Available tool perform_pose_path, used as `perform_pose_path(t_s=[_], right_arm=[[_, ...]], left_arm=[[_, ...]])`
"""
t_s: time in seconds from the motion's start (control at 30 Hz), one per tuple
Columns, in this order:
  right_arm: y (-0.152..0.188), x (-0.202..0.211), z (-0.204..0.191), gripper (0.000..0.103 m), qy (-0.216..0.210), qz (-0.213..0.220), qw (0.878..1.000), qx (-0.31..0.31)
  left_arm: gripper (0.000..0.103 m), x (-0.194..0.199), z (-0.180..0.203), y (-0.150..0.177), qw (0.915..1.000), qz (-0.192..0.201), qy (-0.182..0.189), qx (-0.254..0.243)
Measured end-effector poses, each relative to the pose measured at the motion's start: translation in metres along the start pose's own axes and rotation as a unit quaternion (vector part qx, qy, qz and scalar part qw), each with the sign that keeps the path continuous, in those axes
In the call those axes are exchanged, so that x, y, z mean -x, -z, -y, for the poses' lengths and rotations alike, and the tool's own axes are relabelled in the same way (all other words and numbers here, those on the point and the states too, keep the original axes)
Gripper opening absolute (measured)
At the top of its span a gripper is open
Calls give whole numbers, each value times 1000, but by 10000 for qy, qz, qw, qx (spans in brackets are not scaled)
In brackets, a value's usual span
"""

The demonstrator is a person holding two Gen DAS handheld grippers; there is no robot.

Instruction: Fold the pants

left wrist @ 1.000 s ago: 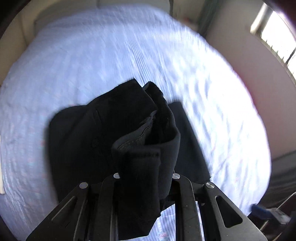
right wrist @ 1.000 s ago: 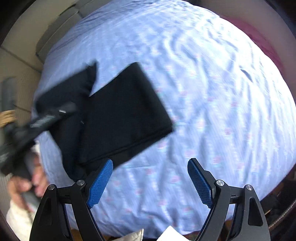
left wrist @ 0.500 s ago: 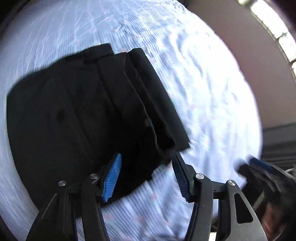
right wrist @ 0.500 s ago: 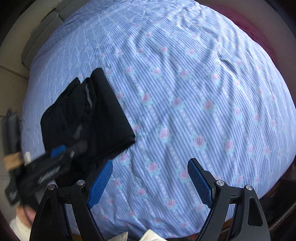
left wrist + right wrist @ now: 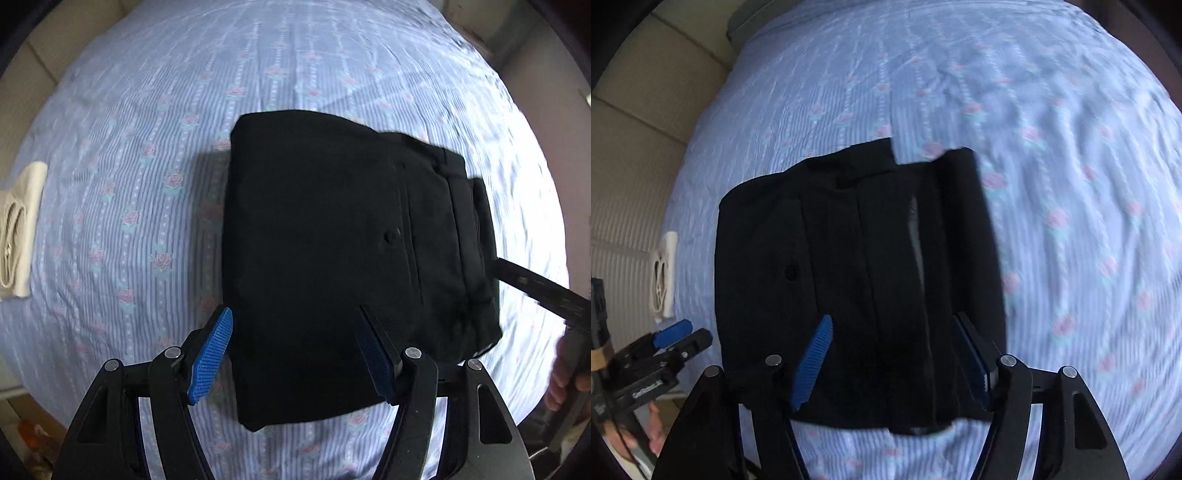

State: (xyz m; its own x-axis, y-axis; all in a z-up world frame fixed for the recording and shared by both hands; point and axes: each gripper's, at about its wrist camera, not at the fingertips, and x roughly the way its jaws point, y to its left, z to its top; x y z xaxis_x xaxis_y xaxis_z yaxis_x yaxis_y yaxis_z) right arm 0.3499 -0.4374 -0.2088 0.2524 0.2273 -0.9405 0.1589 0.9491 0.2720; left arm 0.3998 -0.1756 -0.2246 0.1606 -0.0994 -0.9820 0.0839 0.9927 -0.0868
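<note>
The black pants [image 5: 332, 251] lie folded in a flat rectangle on the blue striped floral bedsheet [image 5: 140, 155]. My left gripper [image 5: 295, 354] hovers over their near left corner, jaws opening. One blue pad is beside the pants' edge, the other over the cloth, and neither presses on it. In the right wrist view the pants [image 5: 857, 266] show a button and the waistband layers. My right gripper [image 5: 894, 363] sits over their near edge, jaws closing, with the cloth below and between the pads but not pinched. The left gripper [image 5: 685, 336] shows at lower left.
A cream folded cloth [image 5: 18, 236] lies at the sheet's left edge, also visible as the cream cloth [image 5: 663, 273]. Beige padded panels [image 5: 635, 110] border the bed on the left. A person's hand [image 5: 569, 369] is at the right edge.
The left gripper let go of the bunched pants and opened. The pants now lie flat and folded. The right gripper swung over the pants and its jaws narrowed.
</note>
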Motion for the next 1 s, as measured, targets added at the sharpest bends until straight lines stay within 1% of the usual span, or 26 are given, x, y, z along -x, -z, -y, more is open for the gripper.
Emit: perform_pose_path(t_s=[0.1,0.17,0.27,0.3,0.33,0.37,0.43,0.57,0.6,0.63,0.67,0.7,0.73,0.8,0.9,0.93,0.97,1.0], right_arm=[[-17,-18,-3,59,160,-60,9999,5],[-24,-29,-3,58,118,-172,9998,-65],[-27,-44,-4,57,265,-326,9991,-62],[-27,-49,-2,56,279,-377,9989,-49],[-26,-52,-2,50,282,-426,9987,-38],[-24,-52,-4,45,194,-455,9988,-43],[-19,-46,-7,43,152,-414,9990,-1],[-17,-26,-12,34,14,-172,9998,137],[-18,-22,-13,34,-29,-131,9998,134],[-18,-21,-13,31,-70,-115,9998,139],[-19,-21,-14,25,-103,-106,9998,158],[-20,-21,-14,22,-154,-115,9997,167],[-23,-21,-15,21,-281,-123,9994,136],[-26,-23,-16,21,-698,-161,9974,55],[-31,-43,-17,21,-615,-480,9969,106],[-32,-52,-15,21,-395,-533,9978,-7],[-28,-56,-13,16,-386,-578,9975,-99],[-26,-55,-13,9,-367,-526,9979,-119]], left_arm=[[67,1,-6,-1,9995,-7,228,196],[67,5,-8,5,9991,-8,312,304],[67,1,-3,6,9990,-94,322,284],[67,3,1,8,9991,-95,329,265],[67,2,2,8,9990,-99,346,251],[67,2,3,10,9990,-93,366,245],[67,1,4,11,9989,-76,390,254],[67,-1,2,11,9983,-115,465,341],[67,0,2,12,9979,-134,511,375],[67,0,2,13,9976,-145,547,397],[67,1,2,14,9974,-150,570,415],[67,3,3,14,9973,-150,581,419],[67,3,4,15,9973,-152,581,410],[67,6,6,17,9974,-153,577,401],[67,9,9,18,9977,-164,527,403],[67,11,10,19,9977,-161,518,406],[67,13,11,19,9978,-145,507,404],[67,15,12,20,9979,-131,495,393]])
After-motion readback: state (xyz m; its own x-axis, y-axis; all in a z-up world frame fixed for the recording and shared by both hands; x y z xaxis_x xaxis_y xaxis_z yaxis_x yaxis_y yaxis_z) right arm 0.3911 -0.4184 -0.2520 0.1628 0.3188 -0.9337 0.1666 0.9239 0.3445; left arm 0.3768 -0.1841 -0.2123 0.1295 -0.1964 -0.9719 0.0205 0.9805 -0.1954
